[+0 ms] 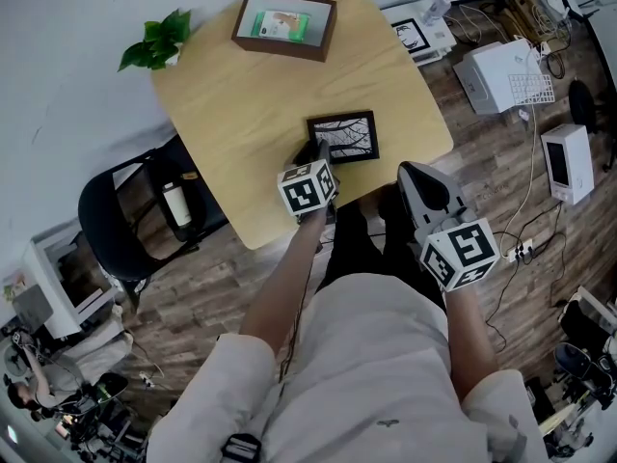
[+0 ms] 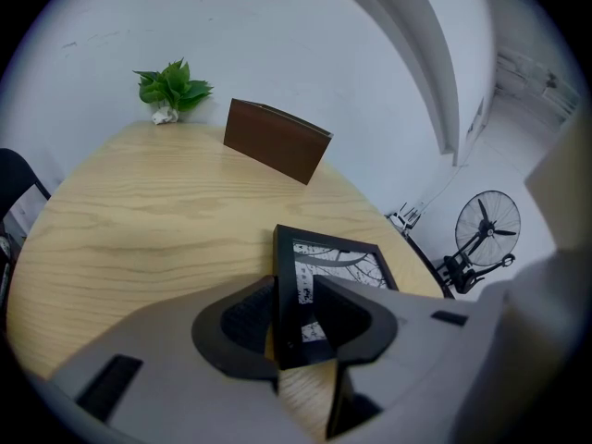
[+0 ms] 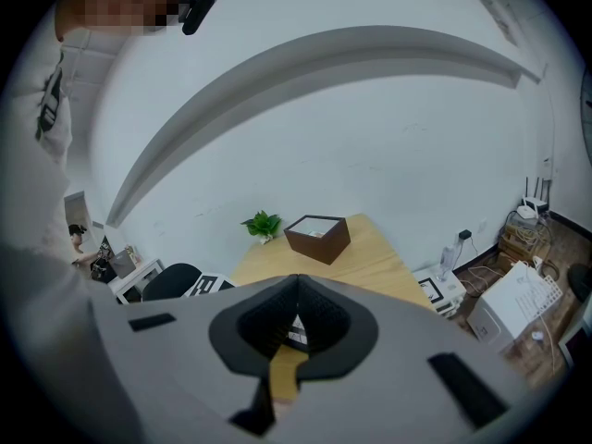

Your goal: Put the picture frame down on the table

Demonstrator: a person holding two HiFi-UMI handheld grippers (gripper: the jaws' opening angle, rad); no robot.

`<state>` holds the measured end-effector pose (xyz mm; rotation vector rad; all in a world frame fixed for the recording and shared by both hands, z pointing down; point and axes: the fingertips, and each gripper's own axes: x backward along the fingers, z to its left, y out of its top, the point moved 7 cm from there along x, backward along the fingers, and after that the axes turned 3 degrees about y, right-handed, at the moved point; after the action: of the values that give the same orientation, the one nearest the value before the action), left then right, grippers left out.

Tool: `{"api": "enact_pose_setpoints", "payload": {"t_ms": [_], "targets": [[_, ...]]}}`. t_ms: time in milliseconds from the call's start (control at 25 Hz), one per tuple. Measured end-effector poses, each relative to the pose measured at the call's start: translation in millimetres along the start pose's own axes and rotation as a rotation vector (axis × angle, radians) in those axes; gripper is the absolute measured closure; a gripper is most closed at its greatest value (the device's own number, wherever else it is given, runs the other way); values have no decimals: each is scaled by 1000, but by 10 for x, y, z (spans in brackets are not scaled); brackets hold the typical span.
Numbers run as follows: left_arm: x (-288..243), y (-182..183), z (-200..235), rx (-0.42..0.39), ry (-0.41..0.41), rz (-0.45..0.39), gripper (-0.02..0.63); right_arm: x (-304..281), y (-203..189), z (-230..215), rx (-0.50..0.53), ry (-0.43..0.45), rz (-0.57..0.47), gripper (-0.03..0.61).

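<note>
A black picture frame (image 1: 343, 136) with a black-and-white branch print lies face up near the front edge of the round wooden table (image 1: 251, 114). My left gripper (image 1: 316, 152) is shut on the frame's near left edge. In the left gripper view the frame (image 2: 338, 259) runs away from the jaws, its edge clamped between the two pads (image 2: 298, 317). Whether the held edge touches the wood is unclear. My right gripper (image 1: 413, 172) hangs off the table by the person's legs, its jaws closed on nothing (image 3: 296, 294).
A brown open box (image 1: 284, 25) stands at the table's far side, with a small green plant (image 1: 157, 39) at the far left edge. A black chair (image 1: 125, 210) sits left of the table. White devices (image 1: 501, 75) and cables lie on the floor to the right.
</note>
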<state>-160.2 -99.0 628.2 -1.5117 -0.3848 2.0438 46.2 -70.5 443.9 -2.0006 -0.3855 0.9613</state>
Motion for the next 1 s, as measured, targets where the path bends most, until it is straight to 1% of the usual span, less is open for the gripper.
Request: {"api": "enact_pose_setpoints", "payload": {"t_ms": [320, 480, 720, 1000], "targets": [[6, -14, -55, -64, 48, 4, 497, 58, -5, -11, -2, -3, -4, 580], [26, -15, -94, -128, 86, -8, 495, 96, -18, -8, -2, -7, -5, 580], [76, -25, -79, -128, 100, -21, 495, 148, -33, -6, -2, -13, -9, 580], [157, -31, -74, -138, 92, -38, 495, 159, -36, 29, 0, -19, -23, 580]]}}
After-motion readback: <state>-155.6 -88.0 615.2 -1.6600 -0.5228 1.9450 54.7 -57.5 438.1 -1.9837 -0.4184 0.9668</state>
